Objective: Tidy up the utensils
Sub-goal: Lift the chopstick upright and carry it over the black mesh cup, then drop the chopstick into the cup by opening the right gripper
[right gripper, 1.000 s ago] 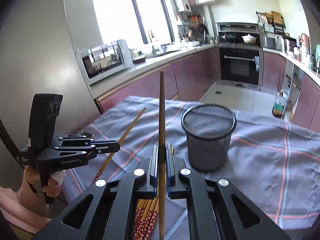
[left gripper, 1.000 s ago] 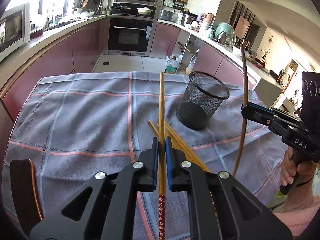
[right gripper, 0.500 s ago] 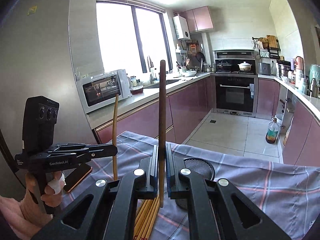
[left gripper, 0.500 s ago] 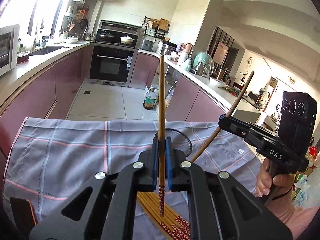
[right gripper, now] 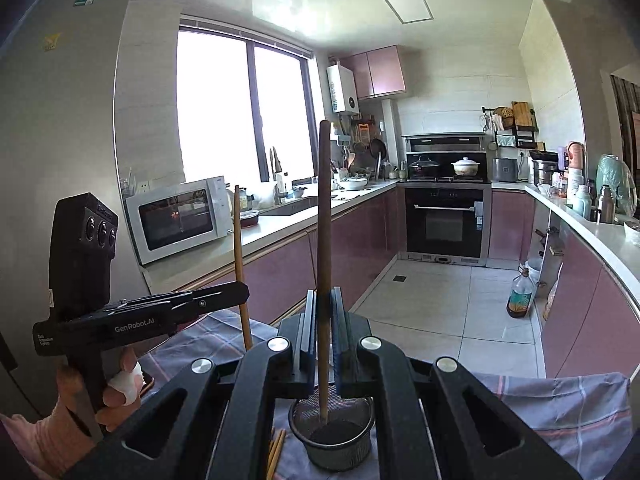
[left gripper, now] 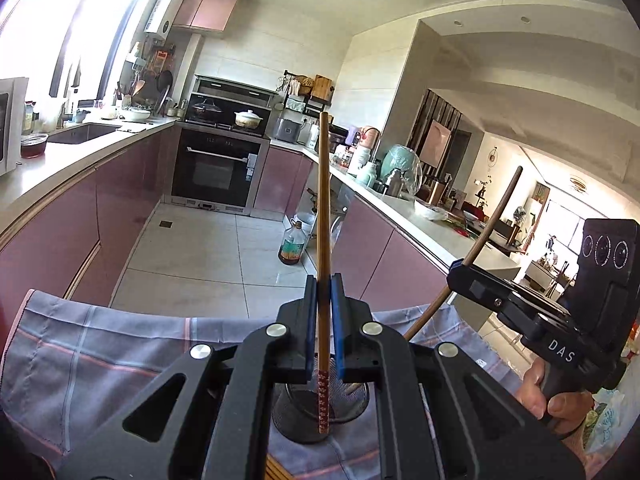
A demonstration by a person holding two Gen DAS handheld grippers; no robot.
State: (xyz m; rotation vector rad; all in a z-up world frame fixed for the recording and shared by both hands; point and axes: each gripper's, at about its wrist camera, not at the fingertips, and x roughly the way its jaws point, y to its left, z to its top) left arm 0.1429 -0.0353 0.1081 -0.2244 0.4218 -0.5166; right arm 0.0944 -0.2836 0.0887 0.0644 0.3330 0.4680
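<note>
Two chopsticks are carried at once, one in each hand-held gripper. The left hand-held gripper [left gripper: 323, 308] is closed tight on a patterned-end chopstick [left gripper: 323, 216], held near its lower third, so that a long upper part stands free and the decorated end hangs over the mesh holder [left gripper: 320, 412]. The right hand-held gripper [right gripper: 323, 312] is likewise clamped on a darker chopstick [right gripper: 324, 220], whose lower tip is seen within the mouth of the holder, though whether it touches the bottom cannot be told.

Several risks are judged from this. Each stick is pinched at one narrow spot, so it could pivot between the pads and swing off line if its tip is knocked against the holder's rim. Both sticks are aimed at the same small opening, and in the left view the dark stick slants across toward it; a collision of sticks or gripper bodies could follow if both are lowered together. The holder is light wire mesh on a loose checked cloth [left gripper: 100, 360] and could be tipped or pushed by a sideways nudge. Spare chopsticks [right gripper: 276, 450] lie on the cloth just beside the holder, toward the near edge of the tabletop, and could be scattered if it slides.
</note>
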